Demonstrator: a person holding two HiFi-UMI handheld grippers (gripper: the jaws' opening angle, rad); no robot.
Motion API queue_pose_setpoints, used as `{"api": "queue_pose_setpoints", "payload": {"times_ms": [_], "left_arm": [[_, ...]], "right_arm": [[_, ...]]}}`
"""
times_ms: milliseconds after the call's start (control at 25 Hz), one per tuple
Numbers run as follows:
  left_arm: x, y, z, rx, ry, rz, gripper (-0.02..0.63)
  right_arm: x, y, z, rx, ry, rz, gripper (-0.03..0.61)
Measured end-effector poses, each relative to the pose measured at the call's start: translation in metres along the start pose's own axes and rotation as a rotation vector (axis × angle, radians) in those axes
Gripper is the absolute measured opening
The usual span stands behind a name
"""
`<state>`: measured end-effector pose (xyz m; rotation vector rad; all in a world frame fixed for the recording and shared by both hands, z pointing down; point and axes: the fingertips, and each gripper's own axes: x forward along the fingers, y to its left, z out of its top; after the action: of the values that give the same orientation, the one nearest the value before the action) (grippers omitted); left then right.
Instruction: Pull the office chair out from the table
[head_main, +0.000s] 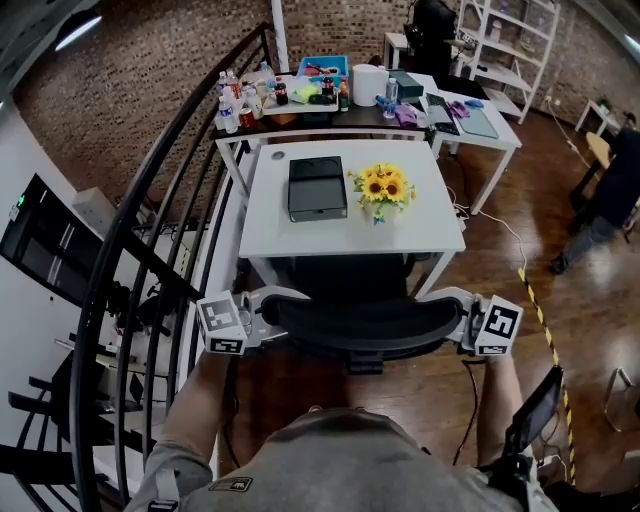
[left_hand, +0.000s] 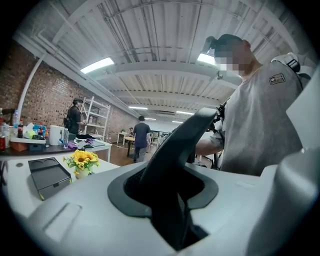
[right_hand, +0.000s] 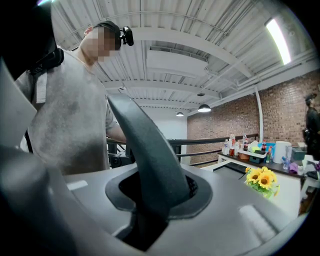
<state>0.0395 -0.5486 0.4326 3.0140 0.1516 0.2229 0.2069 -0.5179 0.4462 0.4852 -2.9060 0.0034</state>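
Main worry here: the backrest rim is thin and curved, so if I yank instead of easing back, I reckon one claw could slide right off. And if I pull harder on one side, the office chair (head_main: 360, 322) will probably swivel rather than roll straight, and could clip a leg of the table (head_main: 420, 235). A knock like that might wobble the sunflowers (head_main: 381, 188) sitting on top. I'm also standing right behind the chair, with a railing (head_main: 150, 240) close on my left, so there isn't much room to back up.

As for where things are, the chair is tucked in at the near edge of the table, backrest facing me. My left claw (head_main: 268, 318) is clamped on the backrest's left edge and my right claw (head_main: 455, 322) on its right edge. In each gripper view the rim runs straight into the slot between the jaws.
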Motion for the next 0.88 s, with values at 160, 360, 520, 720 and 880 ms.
{"api": "queue_pose_setpoints", "payload": {"times_ms": [160,360,520,720,880], "left_arm": [[-0.002,-0.008,0.002,0.013,0.004,0.000,0.129],[-0.001,-0.013,-0.001,0.016,0.010,0.018,0.140],[-0.004,-0.019,0.001,0.009,0.007,0.027,0.144],[-0.006,-0.031,0.000,-0.004,-0.007,0.031,0.144],[-0.006,-0.042,0.001,-0.015,-0.028,0.040,0.144]], "right_arm": [[0.000,0.007,0.003,-0.011,0.006,-0.008,0.118],[0.000,0.013,0.001,-0.011,0.010,-0.017,0.118],[0.001,0.020,0.004,-0.014,0.012,-0.013,0.118],[0.000,0.036,0.003,-0.008,0.004,0.001,0.114],[-0.003,0.050,0.005,-0.006,-0.011,0.011,0.112]]}}
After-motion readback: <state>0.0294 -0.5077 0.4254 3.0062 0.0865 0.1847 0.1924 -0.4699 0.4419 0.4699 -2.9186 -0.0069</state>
